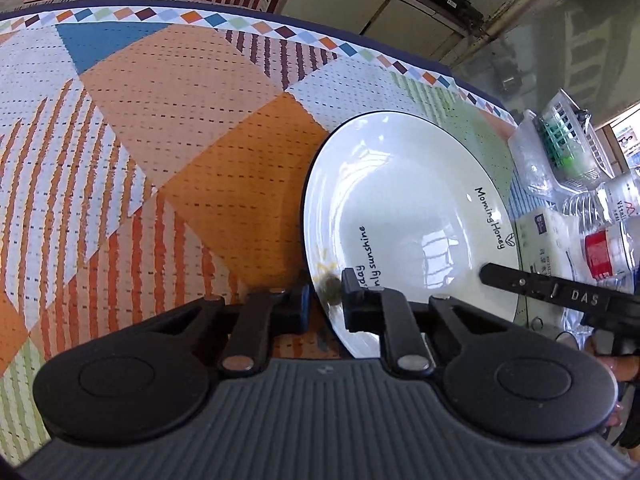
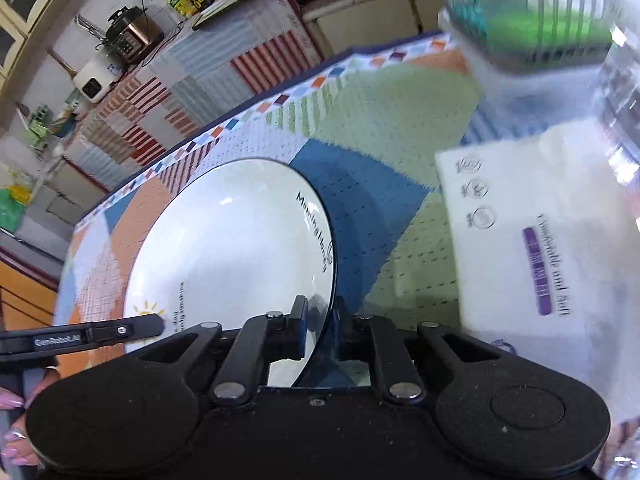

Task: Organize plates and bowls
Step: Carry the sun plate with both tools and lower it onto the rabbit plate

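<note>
The left tongs (image 1: pixel 324 304), black two-fingered jaws at the bottom centre of the left wrist view, are clamped on the near rim of the white ceramic plate with a dark edge line and printed lettering (image 1: pixel 400 208), one finger under the rim and one over it. The right tongs (image 2: pixel 320 328), bottom centre of the right wrist view, pinch the opposite rim of the same plate the same way, jaws drawn nearly together with only the rim between. The plate sits in the lower middle of both frames on the patchwork orange, blue and green tablecloth (image 1: pixel 180 140), seemingly tipped up slightly where it is pinched. Both grips are narrow bites on glazed, slippery ceramic, so I judge that uneven lifting or one hand pulling away could let the rim slide out and drop the plate. Further right lie a white tissue pack (image 2: pixel 540 240) and a clear plastic basket (image 1: pixel 572 140), close enough to be knocked if the plate swings that way.
</note>
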### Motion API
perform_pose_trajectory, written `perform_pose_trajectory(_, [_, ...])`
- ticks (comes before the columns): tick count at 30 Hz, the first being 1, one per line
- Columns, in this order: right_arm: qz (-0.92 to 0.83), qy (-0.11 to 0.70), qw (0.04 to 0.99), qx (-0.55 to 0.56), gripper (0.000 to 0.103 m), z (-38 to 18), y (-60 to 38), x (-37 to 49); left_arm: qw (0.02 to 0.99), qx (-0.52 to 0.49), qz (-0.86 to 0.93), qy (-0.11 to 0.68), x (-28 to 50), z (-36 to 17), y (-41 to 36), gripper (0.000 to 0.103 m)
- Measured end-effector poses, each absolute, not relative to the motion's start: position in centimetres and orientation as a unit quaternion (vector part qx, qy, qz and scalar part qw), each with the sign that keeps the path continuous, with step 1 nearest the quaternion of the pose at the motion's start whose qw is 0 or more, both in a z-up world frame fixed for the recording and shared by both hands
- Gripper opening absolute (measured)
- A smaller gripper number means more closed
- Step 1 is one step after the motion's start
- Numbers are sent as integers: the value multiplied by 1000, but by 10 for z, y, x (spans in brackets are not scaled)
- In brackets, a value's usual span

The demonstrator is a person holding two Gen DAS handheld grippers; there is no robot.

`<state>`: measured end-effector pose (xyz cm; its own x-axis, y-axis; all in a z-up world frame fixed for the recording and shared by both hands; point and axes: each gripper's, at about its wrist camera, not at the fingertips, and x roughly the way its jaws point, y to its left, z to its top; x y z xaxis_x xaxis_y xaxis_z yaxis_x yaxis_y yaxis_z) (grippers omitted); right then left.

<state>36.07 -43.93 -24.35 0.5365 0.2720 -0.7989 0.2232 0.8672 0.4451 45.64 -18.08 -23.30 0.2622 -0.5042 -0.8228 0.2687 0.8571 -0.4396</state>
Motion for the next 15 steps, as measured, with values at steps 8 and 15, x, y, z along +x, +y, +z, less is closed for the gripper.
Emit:
perform_pose_trajectory(8, [53,463,860,208,19,-228,-427,345,797,-51,-253,546,440,-208,-183,17])
perform_pose_trajectory(15, [78,440,873,197,19,-200,-420,322,811,-36,-261,521,408,-170,-168,17])
